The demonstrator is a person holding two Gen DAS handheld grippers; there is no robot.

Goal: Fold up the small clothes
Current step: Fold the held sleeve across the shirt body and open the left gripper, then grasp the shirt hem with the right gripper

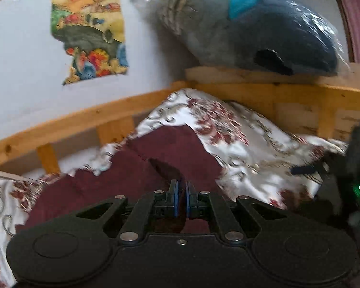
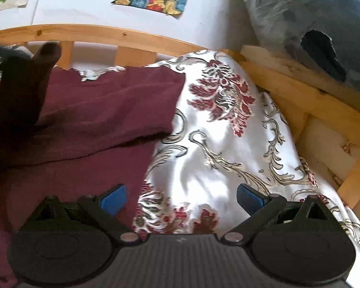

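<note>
Wooden bed frame against a white wall, floral bedspread beneath both claws, maroon garment spread ahead of the left gripper, pads pinched on its fold, right gripper spread wide, garment's edge below its left pad.

Soft daylight glares off the glossy white floral satin bedspread. Both fisheye views are motion-blurred, and the pale wooden bed rail bows near the edges.
</note>
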